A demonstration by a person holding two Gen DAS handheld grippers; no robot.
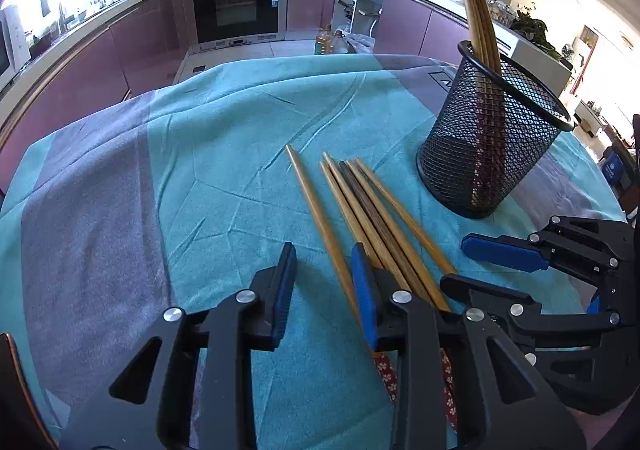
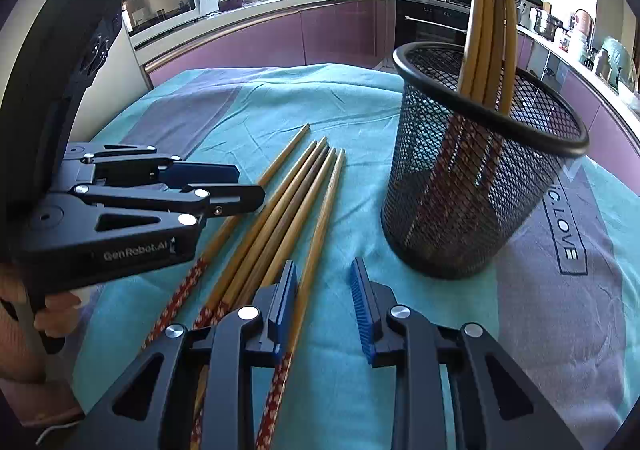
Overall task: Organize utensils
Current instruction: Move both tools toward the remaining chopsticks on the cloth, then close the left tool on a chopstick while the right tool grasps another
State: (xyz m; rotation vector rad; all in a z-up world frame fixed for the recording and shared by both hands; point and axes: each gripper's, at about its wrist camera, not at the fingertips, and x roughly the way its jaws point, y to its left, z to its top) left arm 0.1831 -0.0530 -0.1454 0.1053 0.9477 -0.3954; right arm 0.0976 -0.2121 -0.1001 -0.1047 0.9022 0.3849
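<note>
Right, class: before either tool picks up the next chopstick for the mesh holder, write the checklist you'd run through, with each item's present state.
1. Left tool open and holding nothing: ok.
2. Right tool open and holding nothing: ok.
3. Mesh holder upright on the cloth: ok.
4. Space left in the holder beside the chopsticks already inside: ok.
5. One loose chopstick lined up between a tool's fingers: not ok; six lie on the cloth, five bunched together, one apart.
6. The two tools clear of each other: cannot tell; they sit close.

chopsticks (image 2: 280, 206): smooth wood | holder (image 2: 472, 186): black metal mesh | tablecloth (image 1: 224, 154): matt creased cloth
</note>
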